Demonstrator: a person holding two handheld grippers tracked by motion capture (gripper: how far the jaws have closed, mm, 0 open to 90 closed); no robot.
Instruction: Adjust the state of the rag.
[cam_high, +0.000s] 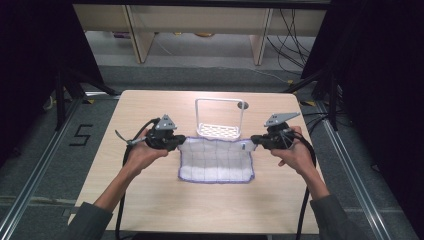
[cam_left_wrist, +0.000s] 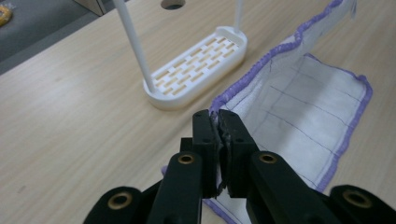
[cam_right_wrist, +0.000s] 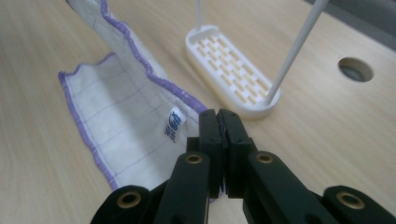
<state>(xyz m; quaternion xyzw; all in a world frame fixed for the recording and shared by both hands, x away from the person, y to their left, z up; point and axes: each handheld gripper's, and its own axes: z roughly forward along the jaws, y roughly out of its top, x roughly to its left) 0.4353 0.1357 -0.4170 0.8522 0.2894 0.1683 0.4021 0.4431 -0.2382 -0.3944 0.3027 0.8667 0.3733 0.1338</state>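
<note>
Cloth (cam_high: 216, 161): white, thin purple grid lines, purple stitched hem all round, small blue-printed label (cam_right_wrist: 173, 122) near the right-hand top corner. It sits mid-surface (cam_high: 150, 200), just in front of the white rack (cam_high: 218, 120). The near part lies flat on the wood; the far edge is lifted and stretched between the two grippers.

Left gripper (cam_high: 176, 141): fingers closed tight on the cloth's top left corner, hem pinched between the pads in the left gripper view. Right gripper (cam_high: 255, 140): fingers closed hard together at the top right corner; the cloth runs in under them, but the pinched bit itself is hard to see.

Rack: slotted oval base, thin upright loop frame. Base stands clear of the cloth in both gripper views, near but not touching.

Hard to read:
- both top corners are hidden inside the fingers
- label print is too small to make out
- rack's frame is cut off at the top in both gripper views
- whether the lifted edge sags onto the flat part is unclear from the high view
- round hole (cam_high: 243, 105) in the surface behind the rack, contents dark
</note>
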